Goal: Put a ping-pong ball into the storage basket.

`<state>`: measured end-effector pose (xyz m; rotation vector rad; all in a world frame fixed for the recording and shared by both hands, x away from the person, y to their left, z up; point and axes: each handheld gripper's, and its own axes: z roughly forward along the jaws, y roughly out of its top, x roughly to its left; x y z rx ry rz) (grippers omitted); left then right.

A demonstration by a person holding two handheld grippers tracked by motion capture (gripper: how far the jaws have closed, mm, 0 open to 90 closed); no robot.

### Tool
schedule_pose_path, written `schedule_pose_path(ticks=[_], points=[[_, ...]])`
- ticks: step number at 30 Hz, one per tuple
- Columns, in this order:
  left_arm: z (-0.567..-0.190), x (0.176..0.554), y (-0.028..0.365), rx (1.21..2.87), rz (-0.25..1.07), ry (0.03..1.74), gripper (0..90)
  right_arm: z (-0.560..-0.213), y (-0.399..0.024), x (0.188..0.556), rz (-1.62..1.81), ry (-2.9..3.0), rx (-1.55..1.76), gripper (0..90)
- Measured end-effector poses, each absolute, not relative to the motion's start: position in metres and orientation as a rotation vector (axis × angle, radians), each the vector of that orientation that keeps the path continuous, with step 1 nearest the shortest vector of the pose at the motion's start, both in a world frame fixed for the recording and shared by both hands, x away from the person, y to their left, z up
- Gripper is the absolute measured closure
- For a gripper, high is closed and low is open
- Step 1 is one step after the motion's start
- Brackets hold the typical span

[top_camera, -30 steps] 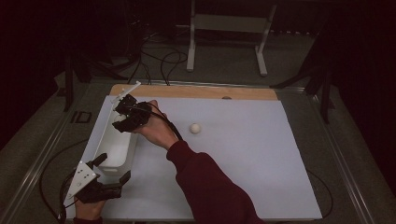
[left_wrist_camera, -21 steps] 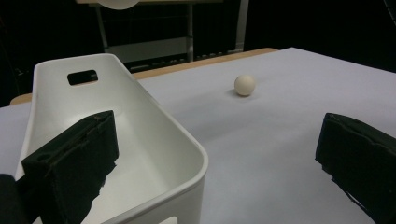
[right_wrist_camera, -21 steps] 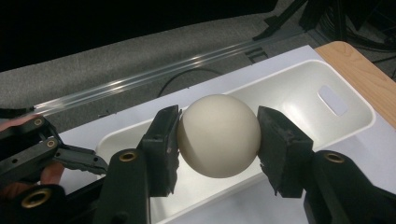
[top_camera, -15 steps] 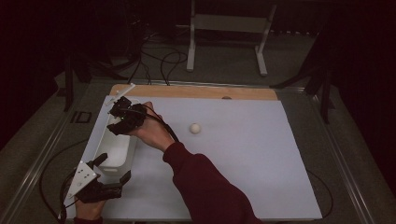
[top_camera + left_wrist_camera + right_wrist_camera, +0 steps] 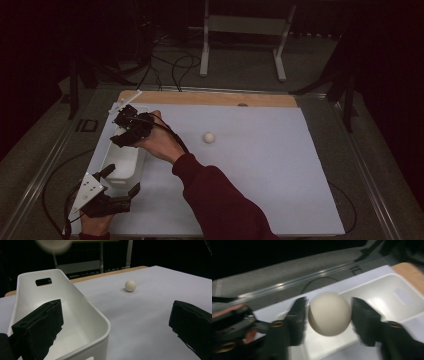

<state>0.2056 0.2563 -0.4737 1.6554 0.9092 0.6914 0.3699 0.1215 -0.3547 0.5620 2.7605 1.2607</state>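
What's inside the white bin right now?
The bin floor shown in the left gripper view is bare. Its near corner hides behind the left gripper's pad. A ball hangs over it between the right gripper's just-opened jaws.

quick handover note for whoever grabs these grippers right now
Right gripper: over the white bin, fingers have just been opening; a cream ball sits between them with a gap at each side, apparently being released into the bin.
Left gripper: open, one finger inside the bin's near end, the other outside, not clamped.
Second ball: lying loose on the white mat, to the right of the bin.
Done: first ball brought over the bin.
Left: confirm it lands inside, then probably fetch the second ball and drop it in too.
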Motion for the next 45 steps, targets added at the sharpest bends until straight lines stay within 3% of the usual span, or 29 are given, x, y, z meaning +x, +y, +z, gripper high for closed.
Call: schedule_pose_path(ticks=[3,5,45], points=[[-0.474,0.206,0.256,1.658,0.691,0.907,0.0,-0.355,0.122,0.370,1.249,2.754,0.570,10.5],[-0.474,0.206,0.256,1.660,0.691,0.906,0.0,-0.355,0.120,0.370,1.253,2.760,0.568,8.7],[-0.475,0.207,0.255,1.668,0.694,0.905,0.0,-0.347,0.074,0.380,1.234,2.679,0.635,8.4]])
